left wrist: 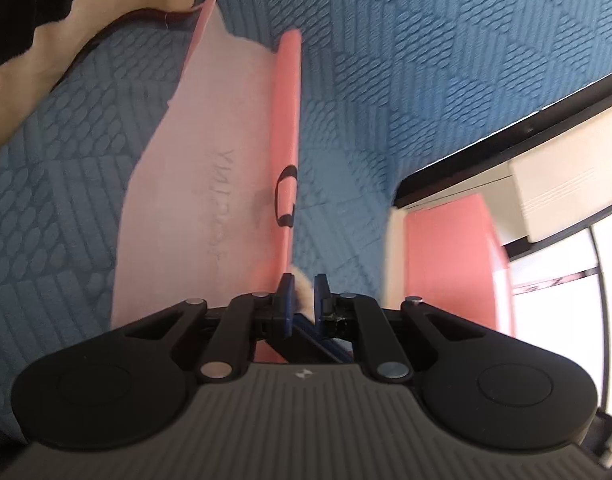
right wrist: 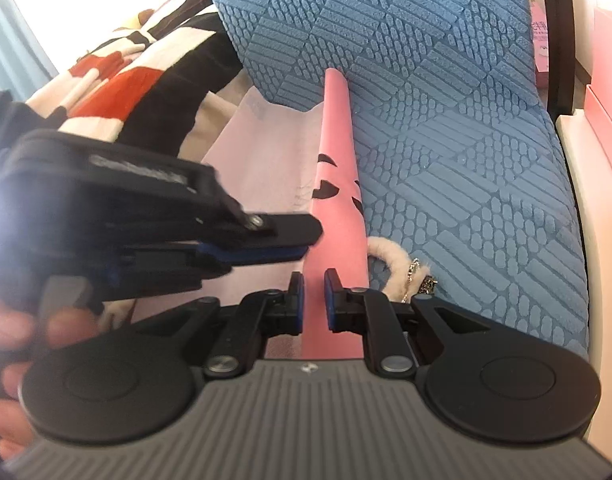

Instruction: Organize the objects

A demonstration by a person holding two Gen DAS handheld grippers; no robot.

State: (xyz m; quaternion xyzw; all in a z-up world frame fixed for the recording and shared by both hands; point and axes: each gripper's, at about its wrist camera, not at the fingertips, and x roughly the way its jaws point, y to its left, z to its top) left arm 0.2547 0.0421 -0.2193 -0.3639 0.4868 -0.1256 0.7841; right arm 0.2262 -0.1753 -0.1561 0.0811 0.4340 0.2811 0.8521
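- Bag (left wrist: 284, 152), pink and flat, on blue textured cover (left wrist: 425, 60); in left wrist view stretching from centre up toward 12 o'clock, pale pink face (left wrist: 210, 160) spread toward 10 o'clock, brighter pink folded edge standing along its right side.
- Black print on that edge, near picture centre in both views.
- Left gripper (left wrist: 304, 294) low at 6 o'clock of its own view, jaws nearly together, blue pads (left wrist: 285, 300) clamped on cream fluffy piece (left wrist: 304, 286) at near end of bag.
- Right gripper (right wrist: 314, 300) at 6 o'clock of its own view, jaws drawn close, pinching pink edge (right wrist: 337, 184) of bag between blue pads (right wrist: 332, 300).
- Left gripper (right wrist: 266, 240) also seen in right wrist view, reaching in from 9 o'clock, tips at same pink edge, just above right gripper's tips.
- Fluffy cream strap (right wrist: 389, 264) with small metal charm (right wrist: 419, 276) lying on cover at 4 o'clock from right gripper's tips, just beside bag.
- Fingers of a hand (right wrist: 10, 320), blurred, at 8 o'clock in right wrist view.
- Blanket (right wrist: 118, 80) in red, white and black at 10 o'clock in right wrist view, near far end of bag.
- Pink and white furniture (left wrist: 445, 248) at 3 o'clock in left wrist view, beyond cover's edge.
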